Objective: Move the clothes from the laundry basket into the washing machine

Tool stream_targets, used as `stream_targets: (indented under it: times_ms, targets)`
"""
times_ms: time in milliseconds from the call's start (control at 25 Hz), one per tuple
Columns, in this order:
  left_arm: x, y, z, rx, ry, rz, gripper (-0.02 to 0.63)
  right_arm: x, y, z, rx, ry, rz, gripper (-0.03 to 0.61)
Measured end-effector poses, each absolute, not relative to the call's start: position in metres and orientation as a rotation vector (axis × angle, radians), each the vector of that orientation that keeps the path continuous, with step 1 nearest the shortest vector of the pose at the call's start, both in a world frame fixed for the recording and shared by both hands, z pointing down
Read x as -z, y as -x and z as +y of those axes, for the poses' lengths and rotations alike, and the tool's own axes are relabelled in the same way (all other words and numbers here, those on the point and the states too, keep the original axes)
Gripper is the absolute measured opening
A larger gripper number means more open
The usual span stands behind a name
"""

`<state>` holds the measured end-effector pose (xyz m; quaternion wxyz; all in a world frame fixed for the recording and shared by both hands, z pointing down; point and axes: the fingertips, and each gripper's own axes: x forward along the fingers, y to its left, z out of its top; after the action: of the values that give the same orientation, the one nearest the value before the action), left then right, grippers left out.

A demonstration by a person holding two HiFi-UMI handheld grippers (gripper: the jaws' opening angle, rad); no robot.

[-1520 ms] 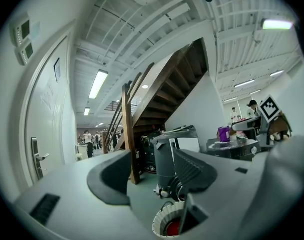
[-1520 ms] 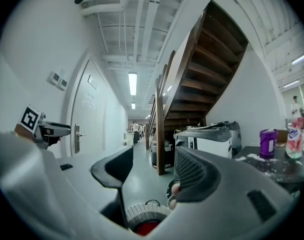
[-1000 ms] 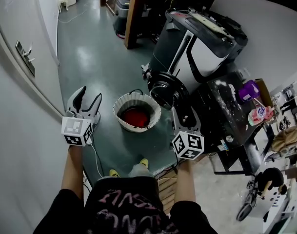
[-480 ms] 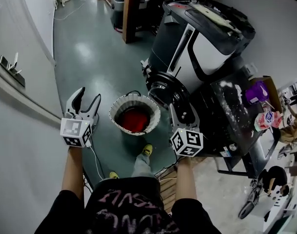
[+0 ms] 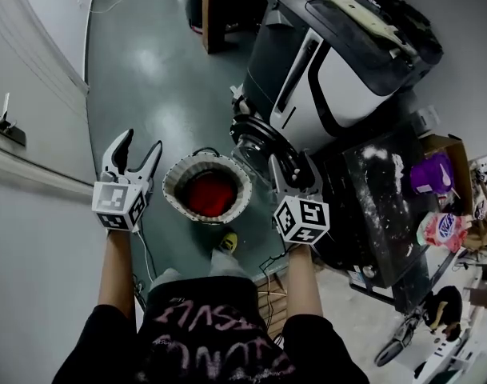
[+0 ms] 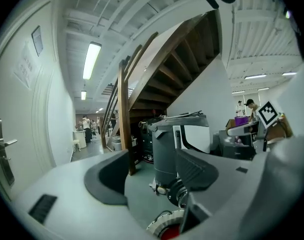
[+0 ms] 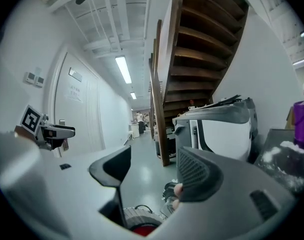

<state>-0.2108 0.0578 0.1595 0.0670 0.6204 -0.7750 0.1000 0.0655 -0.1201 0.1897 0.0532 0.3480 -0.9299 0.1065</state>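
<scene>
Nearest, at the bottom of the head view, the person's black shirt (image 5: 211,342) carries pink lettering, upside down and not legible. A yellow shoe (image 5: 227,241) shows just above it. At lower left the left gripper (image 5: 141,141) has just been opening its jaws, which stand wide apart with nothing between them. Its marker cube shows a black-and-white square code. Right of centre, the right gripper (image 5: 292,166) also holds its jaws apart and empty.

Between the two grippers, on the grey-green floor (image 5: 147,78), stands the round white ribbed laundry basket (image 5: 173,184), with the red clothes (image 5: 207,194) lying inside it.

Just beyond, at upper right, is the grey and white washing machine (image 5: 339,78), its round dark door (image 5: 255,138) near the basket. On the dark counter (image 5: 379,206) at right sit a purple container (image 5: 431,174) and a pink packet (image 5: 443,229) whose blue label is too small to read. A brown wooden post (image 5: 215,10) stands at the top.
</scene>
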Motion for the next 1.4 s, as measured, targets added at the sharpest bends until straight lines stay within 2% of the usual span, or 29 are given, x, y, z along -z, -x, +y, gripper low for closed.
stream_targets:
  times_ms: [320, 920, 1400]
  targets:
    - [-0.168, 0.205, 0.014, -0.38, -1.883, -2.297, 0.296, -0.203, -0.051, -0.153, -0.427, -1.02, -2.822, 0.298]
    - [-0.229, 0.259, -0.017, -0.292, -1.94, -2.123, 0.298, -0.243, -0.003, -0.151, -0.443, -1.14, -2.678, 0.298]
    - [-0.327, 0.262, -0.019, -0.309, -1.867, -1.947, 0.299, -0.34, 0.027, -0.136, -0.577, -1.065, -2.527, 0.299]
